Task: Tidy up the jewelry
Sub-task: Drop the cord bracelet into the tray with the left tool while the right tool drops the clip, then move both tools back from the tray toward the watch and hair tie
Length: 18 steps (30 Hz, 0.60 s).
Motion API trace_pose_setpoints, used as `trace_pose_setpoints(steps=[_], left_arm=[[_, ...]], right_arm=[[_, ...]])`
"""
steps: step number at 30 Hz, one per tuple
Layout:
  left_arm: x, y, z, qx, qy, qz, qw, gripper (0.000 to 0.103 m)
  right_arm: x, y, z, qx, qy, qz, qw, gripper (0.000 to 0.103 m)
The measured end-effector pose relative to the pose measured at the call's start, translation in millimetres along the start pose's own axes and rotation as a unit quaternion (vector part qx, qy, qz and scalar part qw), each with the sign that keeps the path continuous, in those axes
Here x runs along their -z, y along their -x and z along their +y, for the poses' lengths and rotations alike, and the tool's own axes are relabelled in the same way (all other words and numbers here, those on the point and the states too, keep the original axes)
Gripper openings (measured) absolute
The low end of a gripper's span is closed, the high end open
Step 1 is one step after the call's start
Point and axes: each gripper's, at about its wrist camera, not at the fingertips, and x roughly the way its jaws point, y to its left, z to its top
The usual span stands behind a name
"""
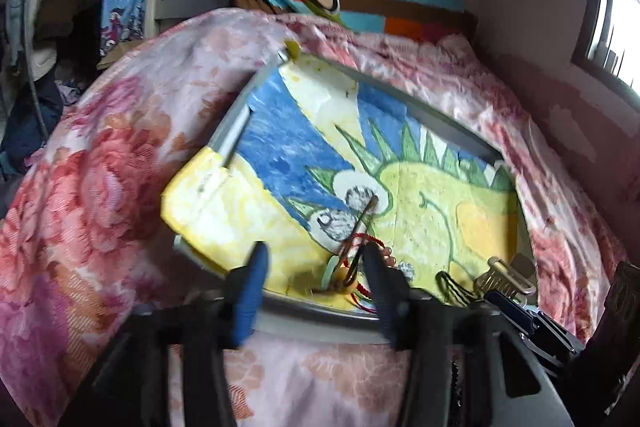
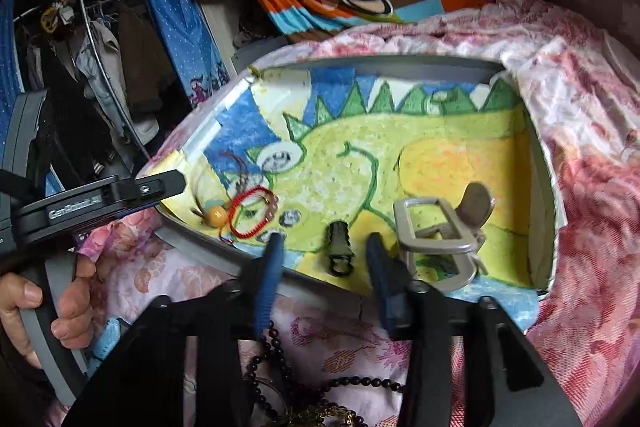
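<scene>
On floral blanket [image 2: 580, 163], only right wrist view shows black bead necklace [image 2: 360, 382]. Red cord bracelet [image 2: 253, 213] on tray [image 2: 400, 65], left of right gripper [image 2: 324, 249]; left gripper [image 1: 316, 259] over it. Both jaws apart, empty.

One red cord bracelet [image 2: 253, 213], two hair clips [image 2: 440, 243] [image 2: 339, 247], one black bead necklace [image 2: 360, 383]

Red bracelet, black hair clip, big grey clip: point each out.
Red bracelet [image 2: 252, 213]: right wrist view, on its lower left cord.
Black hair clip [image 2: 338, 247]: right wrist view, on its body.
Big grey clip [image 2: 436, 245]: right wrist view, on its frame.
</scene>
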Motion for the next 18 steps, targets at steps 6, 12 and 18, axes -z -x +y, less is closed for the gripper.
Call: trace_pose_setpoints(steps=[6,12,18], left_arm=[[3.6,44.3,14.2,0.004,0.023,-0.049,0.9985,0.086],[12.9,100.5,17.2,-0.001,0.013,-0.11,0.9938,0.101],[32.3,155.7,9.7,-0.008,-0.022,-0.16,0.9868,0.103]], right_arm=[[1.1,40.8,13.8,0.007,0.025,-0.069,0.997,0.066],[6.1,94.4,33.6,0.013,0.044,-0.13,0.99,0.09],[12.4,149.2,58.4,0.034,0.069,-0.176,0.981,0.099]])
